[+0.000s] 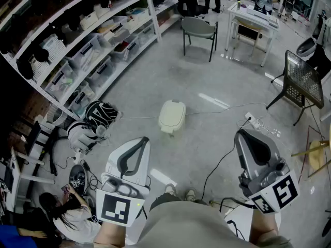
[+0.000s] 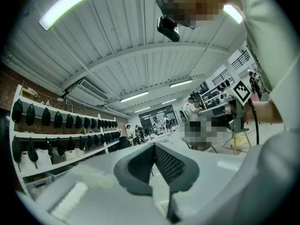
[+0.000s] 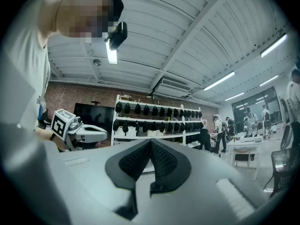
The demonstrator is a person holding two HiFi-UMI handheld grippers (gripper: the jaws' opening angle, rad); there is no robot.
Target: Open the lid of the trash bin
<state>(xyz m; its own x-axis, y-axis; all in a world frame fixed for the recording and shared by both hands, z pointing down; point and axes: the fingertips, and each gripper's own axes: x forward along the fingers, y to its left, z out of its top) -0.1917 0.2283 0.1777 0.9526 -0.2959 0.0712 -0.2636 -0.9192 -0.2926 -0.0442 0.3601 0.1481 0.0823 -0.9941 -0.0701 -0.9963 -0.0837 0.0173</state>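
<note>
Grippers are held low and close to the body in the head view, one at each side. The left gripper point(image 1: 140, 140) is seen at the near left, its marker cube nearest the camera and its jaws pointing away over the floor point(image 1: 155, 81). The right gripper point(image 1: 242, 134) is seen at the near right, set the same way. The two are held well apart, with the person's shoes point(image 1: 178, 192) between and just below them.

In the left gripper view the jaws are brought fully together: the dark ribbed pads point(image 2: 140, 163) meet along one line, and nothing is gripped or touched. In the right gripper view the same is shown: the pads point(image 3: 133, 161) are pressed against each other with no gap, and nothing is held. Ceiling and the upper room are taken in by both of these views, and each gripper is caught at the edge of the other's view.

The bin point(image 1: 172, 116), cream in colour, is stood on the floor farther off, between the two grippers and a little to the left of the middle, well apart from both. Its lid point(image 1: 172, 109) is lying down flat on it. A thin cable point(image 1: 217, 111) is run across the floor from beside the bin toward the right. Shelves point(image 1: 77, 50) are ranged along the left, and a chair point(image 1: 199, 30) is stood at the far side.
</note>
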